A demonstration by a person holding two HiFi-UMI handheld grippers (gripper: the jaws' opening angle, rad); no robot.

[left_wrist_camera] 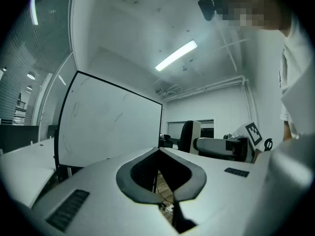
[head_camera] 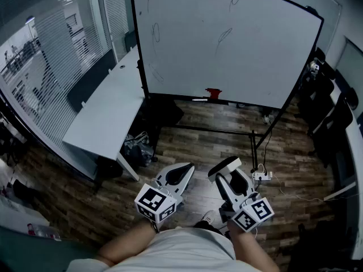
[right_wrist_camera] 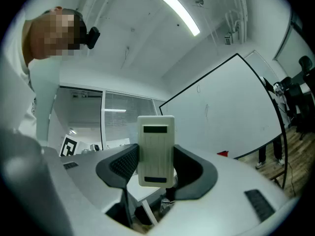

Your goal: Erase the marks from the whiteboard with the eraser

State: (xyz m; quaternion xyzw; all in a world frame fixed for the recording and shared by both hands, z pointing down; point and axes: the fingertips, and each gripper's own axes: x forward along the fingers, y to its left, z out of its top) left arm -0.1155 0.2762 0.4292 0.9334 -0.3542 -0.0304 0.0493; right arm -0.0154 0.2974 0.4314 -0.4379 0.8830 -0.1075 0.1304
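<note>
Floor (head_camera: 215, 146): dark wood planks, with the board stand's legs resting on it.
Whiteboard (head_camera: 227, 44): black-framed, on a stand, upright and facing the person. Its surface is mostly white.
Tabletop (head_camera: 108, 112): white, left of the whiteboard, its far end running behind the board's left edge.
Left tongs (left_wrist_camera: 159, 154): pressed together at the tips, nothing between them. They are held low and close to the person's body, beside the right pair.
Right tongs (head_camera: 228, 171): pinching the eraser by its two long sides. They are held low and well apart from the whiteboard.
Eraser (right_wrist_camera: 156, 149): pale rectangular block, standing upright between the right tongs and projecting above them. It is not touching the board.
Marks (head_camera: 155, 33): thin dark loops and strokes scattered over the upper and left parts of the board.
Red item (head_camera: 214, 93): sits on the board's lower ledge, near the middle. I cannot tell what it is.
Power strip (head_camera: 262, 175): white, on the floor by the stand's right leg.
</note>
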